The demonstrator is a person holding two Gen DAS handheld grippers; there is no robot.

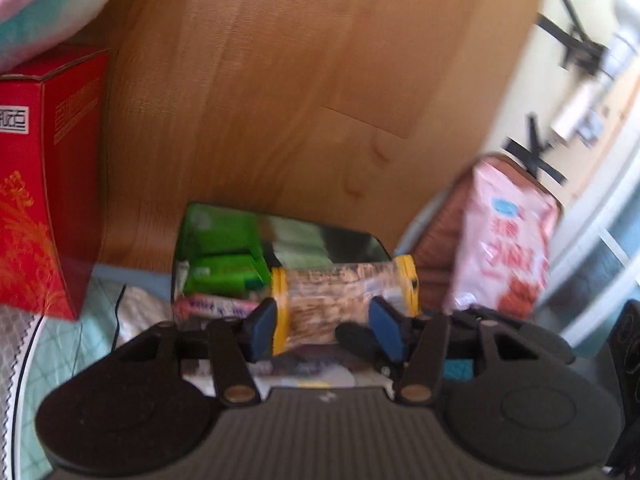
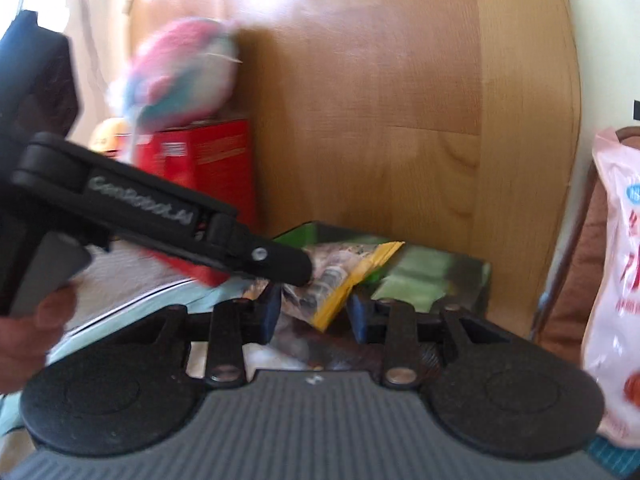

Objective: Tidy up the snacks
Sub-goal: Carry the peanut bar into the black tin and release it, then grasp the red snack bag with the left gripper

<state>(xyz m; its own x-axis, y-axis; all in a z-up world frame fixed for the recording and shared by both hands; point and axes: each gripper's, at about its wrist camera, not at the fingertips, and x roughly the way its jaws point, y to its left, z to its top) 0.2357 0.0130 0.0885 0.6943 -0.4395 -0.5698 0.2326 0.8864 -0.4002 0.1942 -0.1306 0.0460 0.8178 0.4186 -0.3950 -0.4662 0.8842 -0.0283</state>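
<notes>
Against the far wooden headboard [image 1: 280, 80], dark bin [image 1: 352, 246] with green packs [image 1: 224, 256], yellow-edged snack pack [image 1: 344, 300] just near of it, clamped between left gripper [image 1: 326, 330] pads, its corner between right gripper [image 2: 312, 314] fingers, grip unclear; red box [image 1: 40, 200] left, pink bag [image 1: 508, 248] right.

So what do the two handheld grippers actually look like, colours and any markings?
Both are matte black with a ribbed grey body. The left gripper and right gripper have blue pads on black linkage bars with metal pivot pins. Pale lettering runs along the left one's side in the right wrist view.
</notes>
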